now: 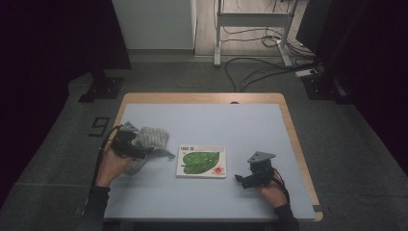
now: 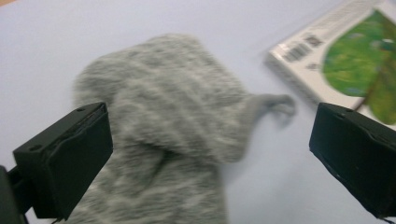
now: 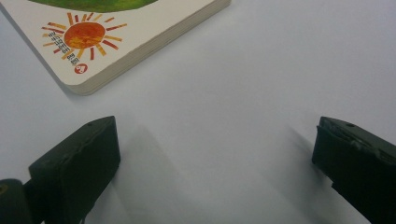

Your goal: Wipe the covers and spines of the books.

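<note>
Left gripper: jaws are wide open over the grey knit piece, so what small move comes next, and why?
Probably lift the left gripper a little clear of the grey knit piece. Its pads stand apart on either side, pressing nothing, and the piece lies slack on the table, just short of the book. The right gripper is open on bare table beside the book.

In the left gripper view the grey sock [image 2: 173, 130] is blurred and cut off at the bottom edge; the book [image 2: 336, 60] (leaf cover) runs off the upper right.
</note>
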`<act>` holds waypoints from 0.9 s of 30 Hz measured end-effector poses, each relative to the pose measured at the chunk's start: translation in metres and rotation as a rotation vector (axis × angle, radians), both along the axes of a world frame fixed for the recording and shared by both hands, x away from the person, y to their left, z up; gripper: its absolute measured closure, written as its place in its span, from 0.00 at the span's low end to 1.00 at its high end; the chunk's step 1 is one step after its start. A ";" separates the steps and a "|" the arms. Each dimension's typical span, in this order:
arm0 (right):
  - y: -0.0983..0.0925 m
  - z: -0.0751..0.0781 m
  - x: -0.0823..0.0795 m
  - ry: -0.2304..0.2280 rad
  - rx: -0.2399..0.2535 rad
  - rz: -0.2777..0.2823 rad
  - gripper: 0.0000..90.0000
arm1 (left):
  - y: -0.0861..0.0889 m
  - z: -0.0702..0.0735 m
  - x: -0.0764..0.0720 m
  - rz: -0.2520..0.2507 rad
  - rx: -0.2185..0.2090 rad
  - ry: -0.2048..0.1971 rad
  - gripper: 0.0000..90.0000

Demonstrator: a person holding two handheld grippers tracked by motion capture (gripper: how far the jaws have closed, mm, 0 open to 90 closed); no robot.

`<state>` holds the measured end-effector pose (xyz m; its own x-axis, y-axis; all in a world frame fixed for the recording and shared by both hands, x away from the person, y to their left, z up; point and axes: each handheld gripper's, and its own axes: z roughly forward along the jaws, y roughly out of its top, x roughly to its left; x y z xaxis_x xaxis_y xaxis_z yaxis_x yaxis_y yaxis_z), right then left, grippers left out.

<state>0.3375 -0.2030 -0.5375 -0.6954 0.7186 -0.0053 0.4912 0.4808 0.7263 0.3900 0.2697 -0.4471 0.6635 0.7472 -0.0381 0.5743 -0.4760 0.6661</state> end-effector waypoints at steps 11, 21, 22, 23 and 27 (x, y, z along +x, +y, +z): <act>0.000 0.000 0.000 -0.002 0.000 0.002 0.01 | -0.036 -0.004 -0.027 -0.131 -0.028 -0.020 0.00; 0.000 0.000 0.000 -0.002 0.000 0.003 0.01 | -0.061 -0.028 -0.043 -0.203 -0.002 0.019 0.00; 0.000 0.000 0.000 -0.003 0.000 0.003 0.01 | -0.064 -0.031 -0.044 -0.209 0.003 0.020 0.00; 0.000 0.000 0.000 -0.004 0.001 0.003 0.01 | -0.067 -0.035 -0.046 -0.216 0.005 0.023 0.00; 0.000 0.000 0.000 -0.005 0.000 0.004 0.01 | -0.077 -0.047 -0.050 -0.240 0.004 0.051 0.00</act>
<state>0.3370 -0.2029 -0.5375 -0.6983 0.7157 -0.0084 0.4856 0.4824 0.7290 0.3401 0.1927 -0.4942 0.8192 0.5687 -0.0738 0.4776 -0.6053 0.6368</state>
